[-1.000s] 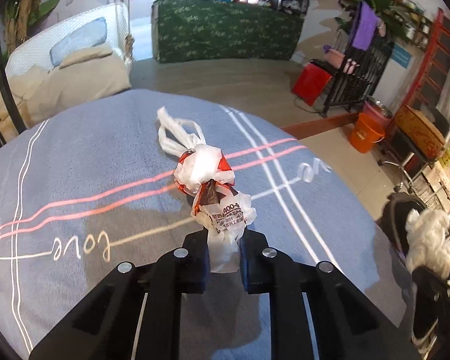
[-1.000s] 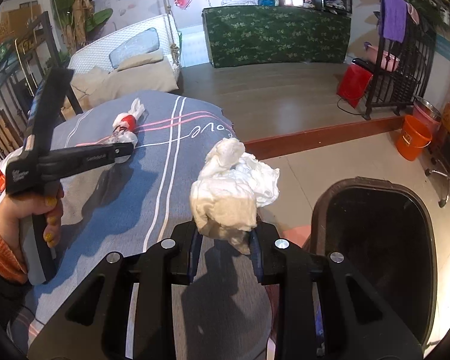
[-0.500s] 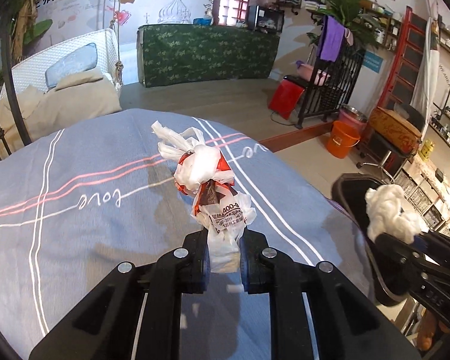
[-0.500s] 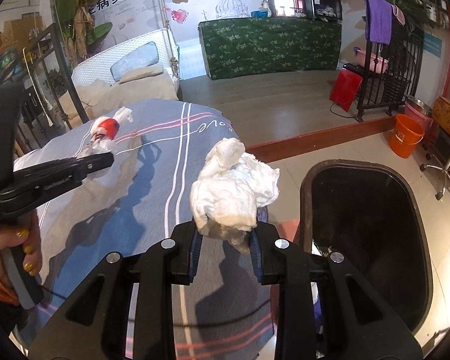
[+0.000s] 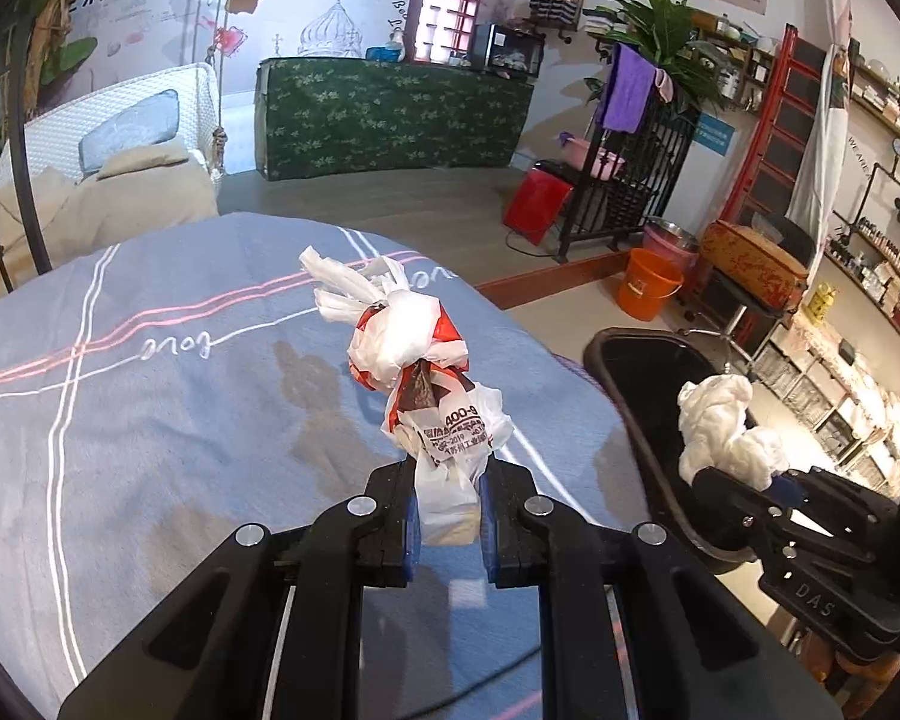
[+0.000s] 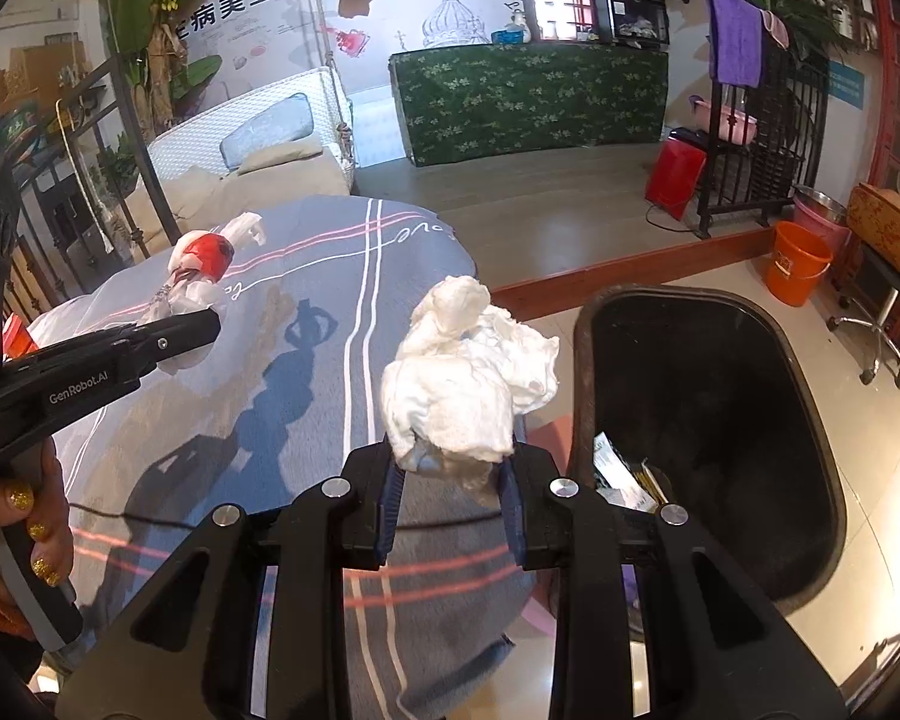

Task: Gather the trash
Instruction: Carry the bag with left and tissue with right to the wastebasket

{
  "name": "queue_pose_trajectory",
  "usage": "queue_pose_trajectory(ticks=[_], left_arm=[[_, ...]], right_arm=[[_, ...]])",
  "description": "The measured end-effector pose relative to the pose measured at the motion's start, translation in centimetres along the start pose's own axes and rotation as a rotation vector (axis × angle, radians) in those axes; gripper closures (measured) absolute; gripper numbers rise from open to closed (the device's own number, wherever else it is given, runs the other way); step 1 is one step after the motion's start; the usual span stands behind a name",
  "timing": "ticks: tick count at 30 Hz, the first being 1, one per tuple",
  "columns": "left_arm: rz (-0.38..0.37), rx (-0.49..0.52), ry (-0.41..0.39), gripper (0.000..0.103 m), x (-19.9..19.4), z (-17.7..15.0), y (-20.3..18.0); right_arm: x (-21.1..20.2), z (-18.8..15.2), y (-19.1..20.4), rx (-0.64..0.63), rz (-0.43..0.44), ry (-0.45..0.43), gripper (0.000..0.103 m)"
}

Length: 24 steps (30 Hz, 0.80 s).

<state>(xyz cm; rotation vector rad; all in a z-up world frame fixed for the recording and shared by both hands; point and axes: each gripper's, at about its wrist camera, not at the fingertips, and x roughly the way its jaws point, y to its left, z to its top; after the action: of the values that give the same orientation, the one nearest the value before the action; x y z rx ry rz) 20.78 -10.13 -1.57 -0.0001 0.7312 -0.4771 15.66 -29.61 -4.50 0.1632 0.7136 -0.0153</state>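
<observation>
While the left tongs [image 5: 447, 516] are clenching the lower end of a knotted white-and-red plastic bag [image 5: 417, 360], that bag is riding clear above the grey-blue striped cloth on the table [image 5: 150, 420], its loose handles fanning out at the far end. Over on the other side, the right tongs [image 6: 448, 498] are pinching a crumpled wad of white tissue [image 6: 465, 372], and it is sitting just beside the rim of the black trash bin [image 6: 708, 324], not yet over the opening. The bin is standing on the floor right against the table's edge, and some scraps of paper are showing at the bottom near its left wall. From the right wrist view the left hand [image 6: 27, 516] is wrapping the grip, gold-painted nails showing, with the bag poking out past the tong tips. An orange bucket [image 6: 801, 261] is sitting on the tiles well beyond the bin.
</observation>
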Motion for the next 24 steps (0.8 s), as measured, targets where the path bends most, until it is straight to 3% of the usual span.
queue_pose_trajectory(ticks=[12, 24], left_arm=[[-0.077, 0.066, -0.011, 0.088, 0.1, -0.8, -3.5], [-0.151, 0.155, 0.008, 0.088, 1.1, -1.5, -6.3]], right_arm=[[-2.0, -1.3, -3.2, 0.062, -0.065, -0.028, 0.075], [-1.0, -1.5, -8.5, 0.152, -0.168, -0.01, 0.074]])
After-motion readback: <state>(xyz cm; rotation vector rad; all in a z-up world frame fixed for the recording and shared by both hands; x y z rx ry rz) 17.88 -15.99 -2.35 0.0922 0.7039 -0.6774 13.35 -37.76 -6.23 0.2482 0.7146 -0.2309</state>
